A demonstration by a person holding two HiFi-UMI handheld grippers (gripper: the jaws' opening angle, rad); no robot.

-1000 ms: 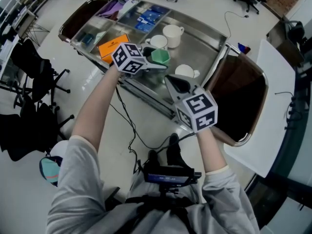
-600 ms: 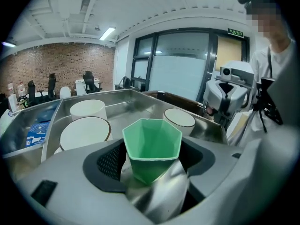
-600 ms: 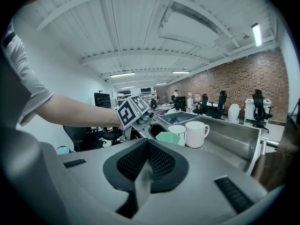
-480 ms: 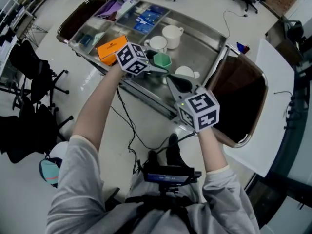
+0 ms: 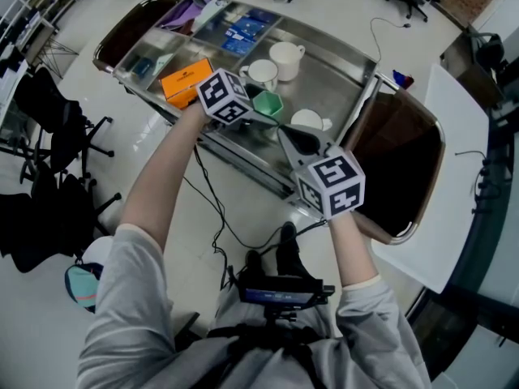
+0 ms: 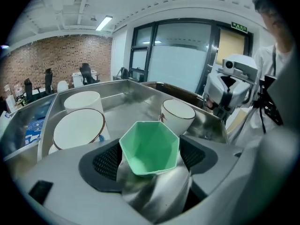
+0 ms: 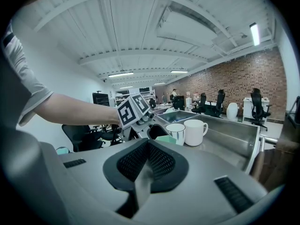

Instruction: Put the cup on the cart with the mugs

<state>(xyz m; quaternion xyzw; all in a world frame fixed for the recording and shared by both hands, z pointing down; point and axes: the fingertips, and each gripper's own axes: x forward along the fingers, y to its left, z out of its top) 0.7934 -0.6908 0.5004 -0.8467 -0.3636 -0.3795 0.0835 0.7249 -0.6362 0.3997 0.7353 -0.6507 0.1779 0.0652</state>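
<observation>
The green hexagonal cup [image 5: 268, 102] stands on the steel cart tray [image 5: 345, 83], among three white mugs [image 5: 288, 57] [image 5: 261, 72] [image 5: 310, 120]. My left gripper [image 5: 263, 110] reaches over the tray's near rim. Its jaws are opening, with the cup [image 6: 150, 146] still between the pads. In the left gripper view two mugs [image 6: 78, 128] stand left of the cup and one [image 6: 177, 116] behind it on the right. My right gripper [image 5: 281, 130] hangs shut and empty just right of the cup, with its pads together [image 7: 149, 144].
An orange box [image 5: 188, 78] lies on the tray's left part, with blue packets [image 5: 243, 31] and purple items [image 5: 190, 10] beyond it. A brown bin [image 5: 401, 160] hangs at the cart's right end. Black office chairs [image 5: 57, 112] stand at the left, and cables [image 5: 215, 209] trail on the floor.
My left gripper has shifted a little to the right over the tray with the green cup. The right gripper has stayed in place.
</observation>
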